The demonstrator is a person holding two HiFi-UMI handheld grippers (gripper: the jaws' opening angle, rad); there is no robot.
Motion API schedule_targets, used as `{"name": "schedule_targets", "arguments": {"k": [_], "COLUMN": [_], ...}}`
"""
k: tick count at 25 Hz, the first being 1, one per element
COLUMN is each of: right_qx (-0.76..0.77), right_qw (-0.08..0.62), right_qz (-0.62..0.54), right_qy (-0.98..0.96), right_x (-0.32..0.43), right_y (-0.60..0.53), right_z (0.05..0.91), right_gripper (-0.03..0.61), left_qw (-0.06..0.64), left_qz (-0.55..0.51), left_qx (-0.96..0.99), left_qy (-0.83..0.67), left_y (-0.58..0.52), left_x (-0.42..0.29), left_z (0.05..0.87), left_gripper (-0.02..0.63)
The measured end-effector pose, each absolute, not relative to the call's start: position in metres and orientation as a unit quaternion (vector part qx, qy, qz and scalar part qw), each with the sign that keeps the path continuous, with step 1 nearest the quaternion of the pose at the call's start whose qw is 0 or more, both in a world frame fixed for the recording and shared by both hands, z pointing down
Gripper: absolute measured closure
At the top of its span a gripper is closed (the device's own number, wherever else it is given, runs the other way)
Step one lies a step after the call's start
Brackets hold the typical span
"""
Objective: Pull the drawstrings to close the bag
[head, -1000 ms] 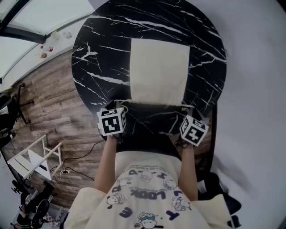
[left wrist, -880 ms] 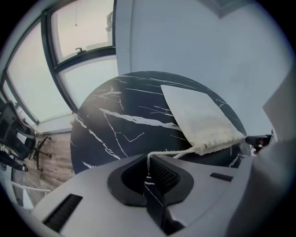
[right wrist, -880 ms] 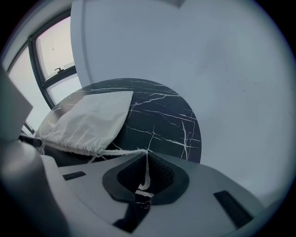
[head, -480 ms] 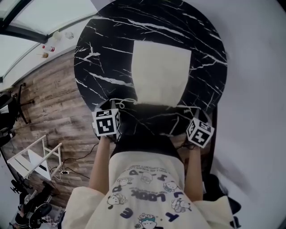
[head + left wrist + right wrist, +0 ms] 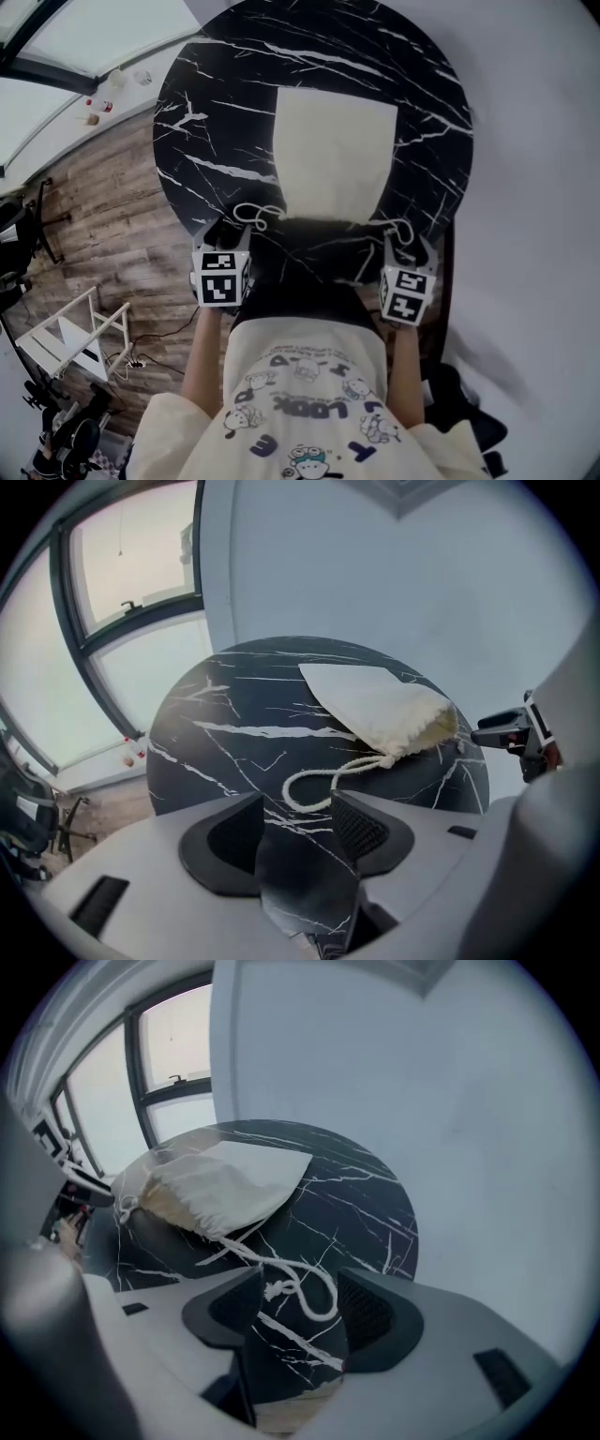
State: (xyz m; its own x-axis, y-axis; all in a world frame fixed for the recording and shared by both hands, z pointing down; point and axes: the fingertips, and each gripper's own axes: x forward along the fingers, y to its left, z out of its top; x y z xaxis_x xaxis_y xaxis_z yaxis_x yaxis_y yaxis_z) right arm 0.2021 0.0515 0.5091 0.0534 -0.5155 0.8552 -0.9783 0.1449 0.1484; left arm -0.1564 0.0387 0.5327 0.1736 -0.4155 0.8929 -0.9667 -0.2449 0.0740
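Beyond left tool [image 5: 296, 808] and right tool [image 5: 300, 1290], jaws freshly parted, lies the bag [image 5: 333, 155].

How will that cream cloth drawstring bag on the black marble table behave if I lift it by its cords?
The cream cloth drawstring bag lies flat and limp, so it would probably sag and fold. It looks nearly empty, so likely light. Its white cords lie in loose loops, so they should go taut before the bag moves.

Black marble table [image 5: 216, 122] — wood floor [image 5: 112, 211]
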Motion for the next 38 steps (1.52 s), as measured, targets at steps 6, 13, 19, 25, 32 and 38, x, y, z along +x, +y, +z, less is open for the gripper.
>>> {"name": "schedule_targets", "arguments": {"k": [6,13,19,25,32,38], "right_qx": [0.498,0.322,0.250,0.224,0.233,0.338], "right_qw": [0.424,0.497,0.535,0.542,0.554,0.544], "right_qz": [0.242,0.199,0.195,0.198,0.176,0.185], "right_qy": [-0.716,-0.781,-0.783,-0.786,-0.779,-0.745], "right_x": [0.171,0.125,0.117,0.112,0.113,0.122], "right_y": [0.045,0.039,0.041,0.037,0.039,0.032], "right_z": [0.495,0.518,0.541,0.549,0.555,0.552], "right_gripper": [0.311,0.308,0.308,0.420,0.548,0.552], "left_qw": [0.277,0.142,0.158,0.166,0.170,0.223], "left_qz": [0.405,0.502,0.509,0.530,0.543,0.520], "left_qx": [0.746,0.813,0.819,0.813,0.800,0.779], "left_qy": [-0.451,-0.259,-0.212,-0.177,-0.191,-0.270], "left_y": [0.026,0.024,0.024,0.028,0.030,0.028], "left_x": [-0.128,-0.053,-0.037,-0.034,-0.035,-0.037], "left_z": [0.504,0.512,0.531,0.546,0.562,0.562], "left_gripper": [0.365,0.360,0.359,0.359,0.360,0.541]}}
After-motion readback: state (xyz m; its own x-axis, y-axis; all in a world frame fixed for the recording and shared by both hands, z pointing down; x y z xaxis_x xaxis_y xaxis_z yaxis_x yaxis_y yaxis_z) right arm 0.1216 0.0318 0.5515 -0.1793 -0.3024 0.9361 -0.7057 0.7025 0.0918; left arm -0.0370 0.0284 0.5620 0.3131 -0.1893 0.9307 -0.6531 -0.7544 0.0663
